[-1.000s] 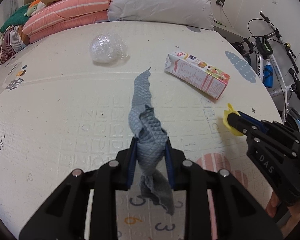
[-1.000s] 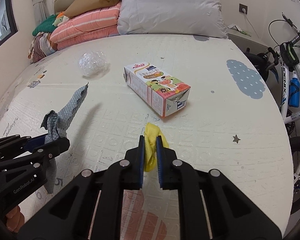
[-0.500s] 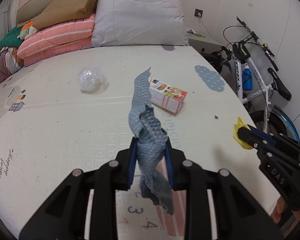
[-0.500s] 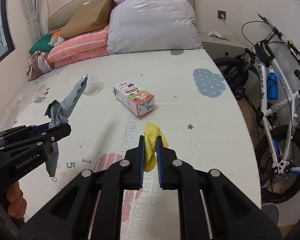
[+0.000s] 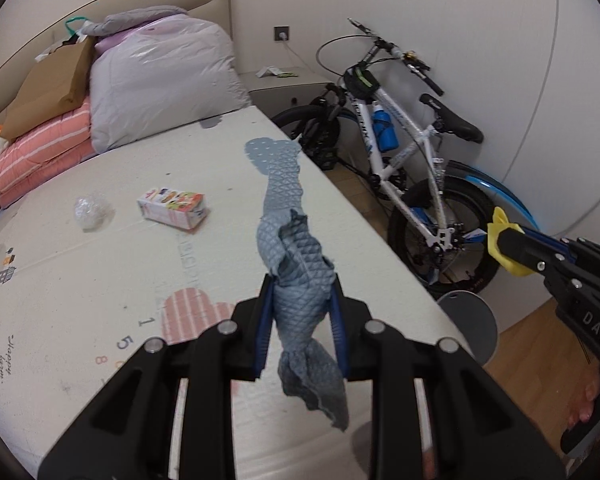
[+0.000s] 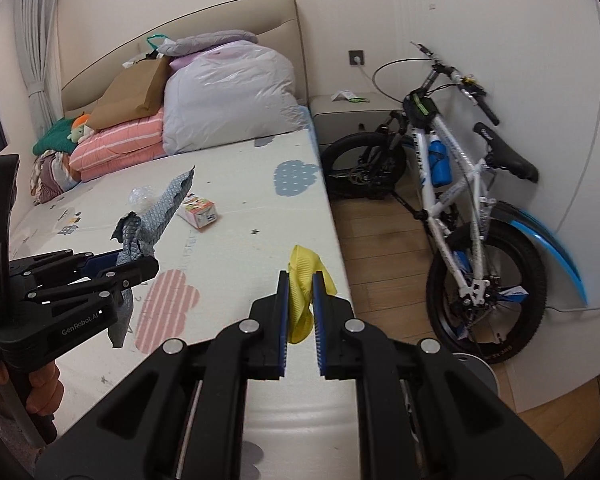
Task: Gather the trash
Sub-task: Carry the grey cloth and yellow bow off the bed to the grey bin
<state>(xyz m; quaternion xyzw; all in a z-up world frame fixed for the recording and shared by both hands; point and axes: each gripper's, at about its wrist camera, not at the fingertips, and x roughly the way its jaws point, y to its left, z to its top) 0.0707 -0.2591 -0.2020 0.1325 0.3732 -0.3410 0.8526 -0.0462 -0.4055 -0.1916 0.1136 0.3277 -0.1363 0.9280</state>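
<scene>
My left gripper point(image 5: 300, 292) is shut on a crumpled grey-blue cloth point(image 5: 296, 264) and holds it in the air above the bed's near right corner; the cloth also shows in the right wrist view point(image 6: 148, 220). My right gripper point(image 6: 300, 292) is shut on a yellow scrap point(image 6: 302, 292), held over the bed's right edge; the scrap also shows in the left wrist view point(image 5: 500, 240). A milk carton point(image 5: 172, 208) and a crumpled clear plastic ball point(image 5: 90, 212) lie on the play mat point(image 5: 100, 280) far ahead.
Pillows, folded blankets and a brown paper bag point(image 6: 136, 92) are piled at the bed's head. A white and blue bicycle point(image 6: 460, 208) leans on the wall to the right, on the wooden floor. A round grey lid point(image 5: 470, 324) sits on the floor by the bed corner.
Both grippers have pulled back and up from the mat and swung right, each keeping its item. The carton and plastic ball now look far away; the bicycle and floor have come into view.
</scene>
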